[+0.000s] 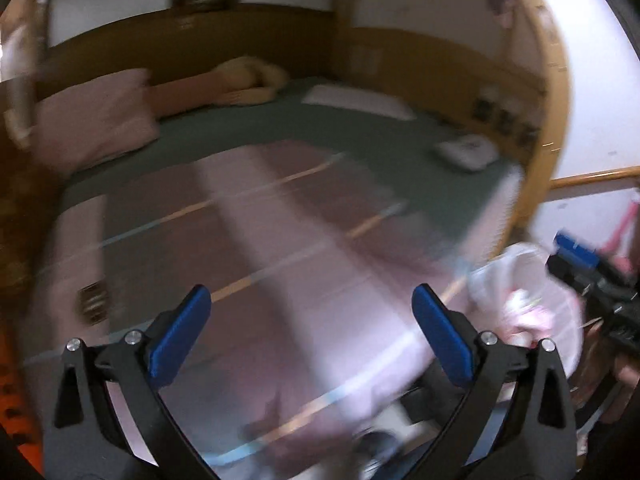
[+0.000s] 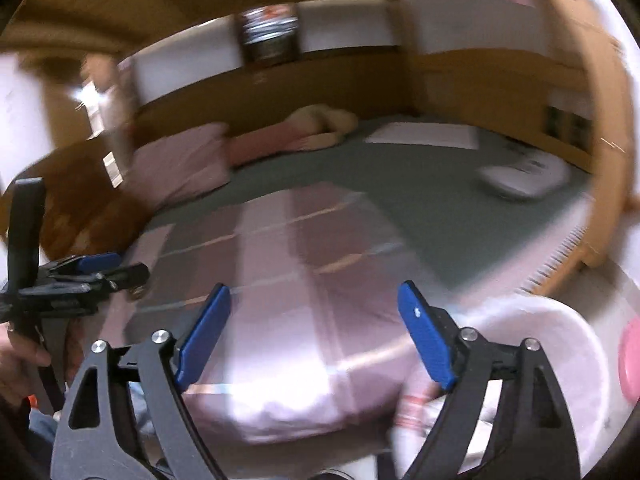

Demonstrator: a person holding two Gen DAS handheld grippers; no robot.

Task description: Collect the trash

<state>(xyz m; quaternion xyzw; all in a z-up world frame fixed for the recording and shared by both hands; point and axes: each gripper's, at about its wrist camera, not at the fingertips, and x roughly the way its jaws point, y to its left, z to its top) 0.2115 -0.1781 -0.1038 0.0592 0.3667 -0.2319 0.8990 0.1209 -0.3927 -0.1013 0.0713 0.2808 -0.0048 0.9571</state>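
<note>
Both pictures are smeared by motion blur, so fine detail is lost. Nearest, the left gripper [image 1: 311,334] has its blue pads spread wide with nothing between them, and the right gripper [image 2: 314,330] is likewise spread and empty. Just beside the bed's near corner stands a white waste bin [image 2: 576,344] lined with a thin pale bag; inside it lies crumpled pink-and-white trash [image 1: 528,312], its exact kind too blurred to tell. Beyond the pads spreads a pink quilt [image 1: 256,240] with thin stripes over a grey-green sheet [image 1: 360,136]. Farther back lie a pink pillow [image 1: 96,116], a white flat package [image 2: 524,176] and a cream plush toy [image 1: 252,80] against the wooden headboard.
</note>
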